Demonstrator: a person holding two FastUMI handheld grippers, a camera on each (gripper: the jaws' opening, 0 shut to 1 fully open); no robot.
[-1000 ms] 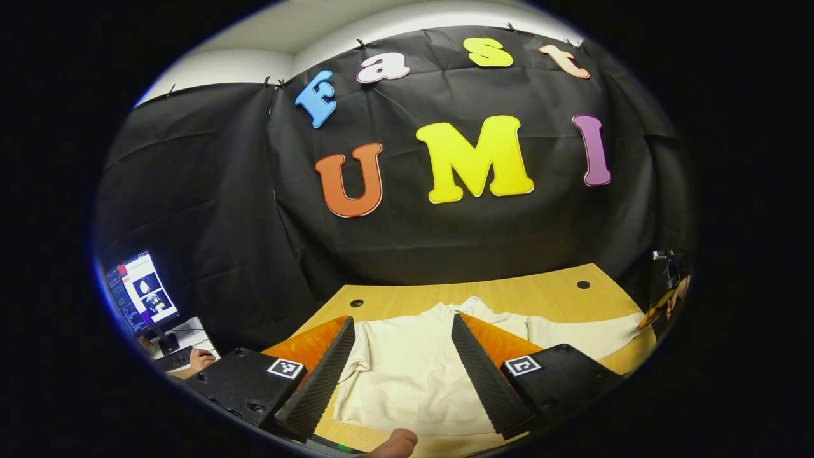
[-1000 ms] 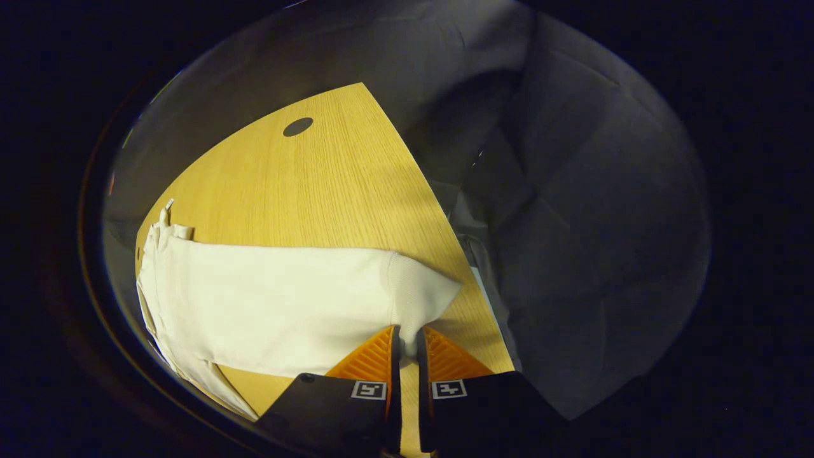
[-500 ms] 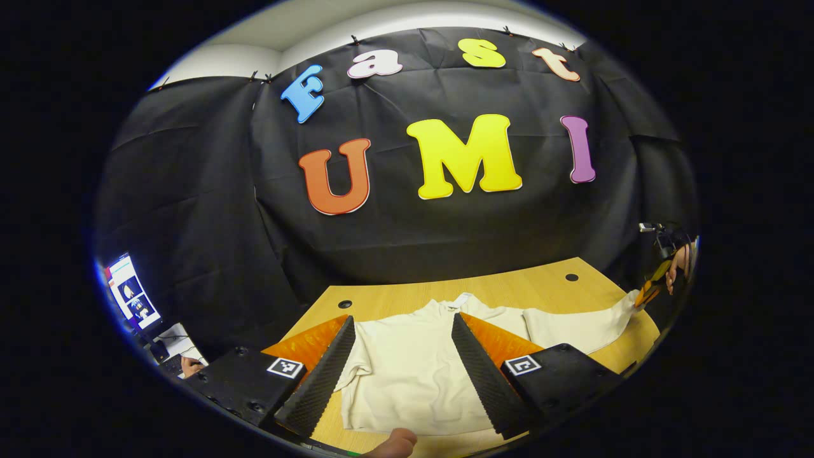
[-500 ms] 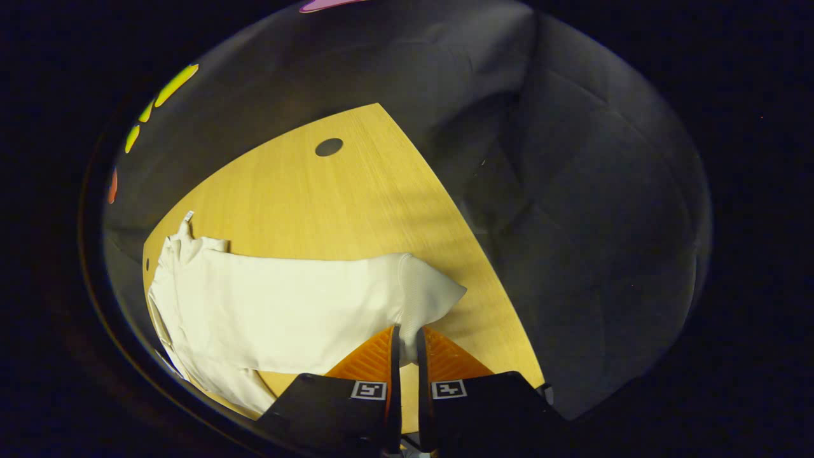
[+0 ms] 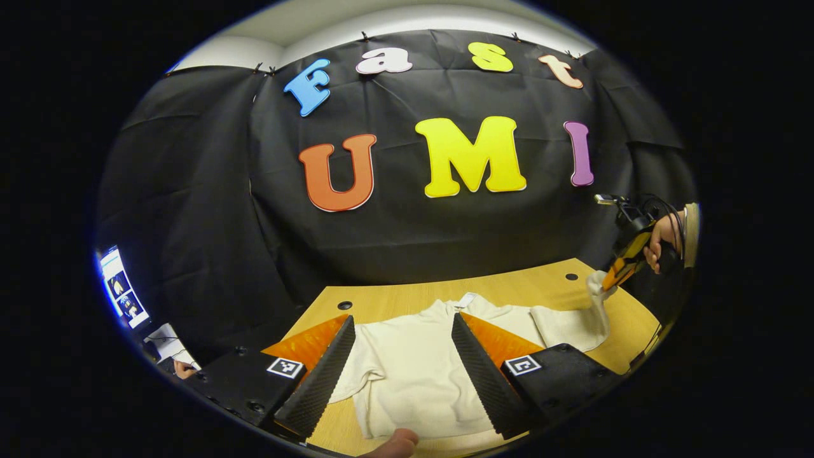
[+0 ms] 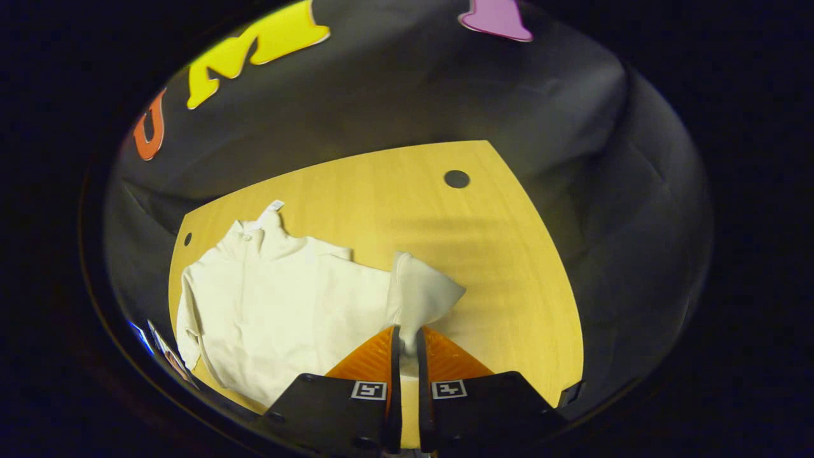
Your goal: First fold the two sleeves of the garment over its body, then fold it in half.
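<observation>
A: Where is the cream-white long-sleeved knit garment (image 6: 273, 299)?

B: Spread flat on the pale wooden table (image 6: 394, 197), collar toward the black cloth booth wall (image 5: 210, 210); in the left gripper view its body lies between the two fingers of the left gripper (image 5: 400, 362), and the table carries two small round dark holes (image 5: 344, 305) near its far edge.

A: And that left gripper — how do its jaws stand?

B: Spread wide, holding nothing; the garment's body shows in the gap between them, and a fingertip (image 5: 397, 442) of the person pokes in at the bottom edge of that view.

A: The right one?

B: In the right gripper view the right gripper (image 6: 407, 346) has its fingers pressed together on the ribbed cuff (image 6: 420, 296) of one sleeve — the cuff stands up off the table, bunched above the tips; the sleeve behind it runs back to the shoulder.

A: Does it show from the other side?

B: Yes; in the left gripper view it sits far off at the right, held by a hand (image 5: 658, 245), with the cuff hanging from its tips and raised above the table; the sleeve droops down to the wood.

A: Anything else around?

B: A lit monitor (image 5: 121, 289) low at the left, and another hand (image 5: 186, 369) below it.
</observation>
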